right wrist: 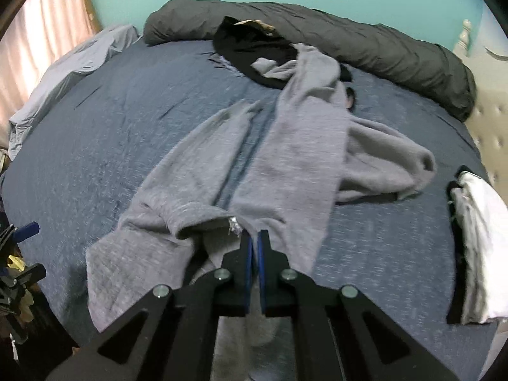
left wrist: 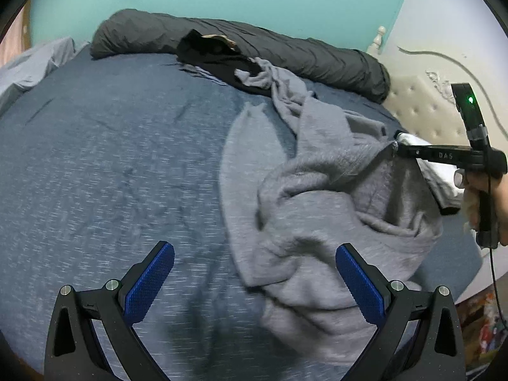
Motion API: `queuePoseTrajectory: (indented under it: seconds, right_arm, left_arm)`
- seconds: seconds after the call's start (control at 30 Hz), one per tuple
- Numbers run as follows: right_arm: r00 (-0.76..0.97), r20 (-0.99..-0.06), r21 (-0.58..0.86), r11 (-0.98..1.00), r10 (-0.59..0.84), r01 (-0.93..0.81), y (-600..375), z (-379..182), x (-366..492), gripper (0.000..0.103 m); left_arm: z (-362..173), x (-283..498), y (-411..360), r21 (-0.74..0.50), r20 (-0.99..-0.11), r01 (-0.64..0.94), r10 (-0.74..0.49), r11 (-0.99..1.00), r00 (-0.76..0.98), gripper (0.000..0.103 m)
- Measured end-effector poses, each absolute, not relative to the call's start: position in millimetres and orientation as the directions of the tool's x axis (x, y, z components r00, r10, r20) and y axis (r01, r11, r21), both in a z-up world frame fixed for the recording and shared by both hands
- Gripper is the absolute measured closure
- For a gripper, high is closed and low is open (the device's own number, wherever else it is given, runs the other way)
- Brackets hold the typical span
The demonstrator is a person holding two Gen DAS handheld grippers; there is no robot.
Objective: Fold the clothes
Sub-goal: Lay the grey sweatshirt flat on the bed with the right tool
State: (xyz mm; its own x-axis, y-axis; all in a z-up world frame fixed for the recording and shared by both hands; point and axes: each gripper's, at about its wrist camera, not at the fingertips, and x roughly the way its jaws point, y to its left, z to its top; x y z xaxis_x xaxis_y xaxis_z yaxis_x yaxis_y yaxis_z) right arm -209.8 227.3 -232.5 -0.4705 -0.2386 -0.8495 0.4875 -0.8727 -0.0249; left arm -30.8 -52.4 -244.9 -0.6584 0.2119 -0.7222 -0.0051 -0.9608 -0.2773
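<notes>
1. Step in hand: the right gripper [right wrist: 255, 238] has its jaws clamped together on an edge of the grey sweatshirt [right wrist: 285, 146], near a small silvery tag, and lifts that edge off the bed [right wrist: 95, 120]. This looks like the opening move of the fold, with the garment not yet spread out.
2. The left gripper [left wrist: 254, 273] hovers above the near part of the sweatshirt with its jaws wide apart and nothing between them.
3. Next move, as a judgement: the left gripper needs to take a second edge so the two can pull the cloth flat before any fold.
4. Position: the sweatshirt lies rumpled across the middle of the bed, its far end draped over a black garment [right wrist: 247, 54].
5. Materials: the sweatshirt is thick, soft, fleecy knit and will sag. The bedcover is dark blue, flecked and flat. A long dark bolster [right wrist: 349, 35] lies along the far edge. Folded white and black cloth [right wrist: 479, 222] sits to the right.
</notes>
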Motion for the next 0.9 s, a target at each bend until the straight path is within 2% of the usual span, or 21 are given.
queuePoseTrajectory:
  seconds: [0.07, 0.23, 0.57, 0.9]
  right_arm:
    - [-0.474, -0.849, -0.033, -0.874, -0.231, 0.485, 238.8, -223.3, -209.2, 0.100]
    - [-0.482, -0.845, -0.021, -0.887, -0.230, 0.461, 266.4, -212.5, -202.1, 0.100]
    - [-0.455, -0.845, 0.064, -0.897, -0.282, 0.437, 290.4, -225.9, -196.8, 0.100]
    - [-0.434, -0.836, 0.129, -0.888, -0.337, 0.441, 300.3, -238.0, -199.1, 0.100]
  left_arm:
    - [-244.7, -36.5, -43.3, -0.287, -0.723, -0.017, 0.228, -0.958, -0.652, 0.000]
    - [-243.7, -54.2, -10.8, -0.222, -0.739, -0.065, 0.211, -0.973, -0.640, 0.000]
    - [-247.7, -91.6, 44.8, -0.089, -0.777, -0.150, 0.163, -0.985, -0.609, 0.000]
    - [-267.6, -125.4, 78.0, -0.040, -0.803, -0.257, 0.184, -0.966, -0.567, 0.000]
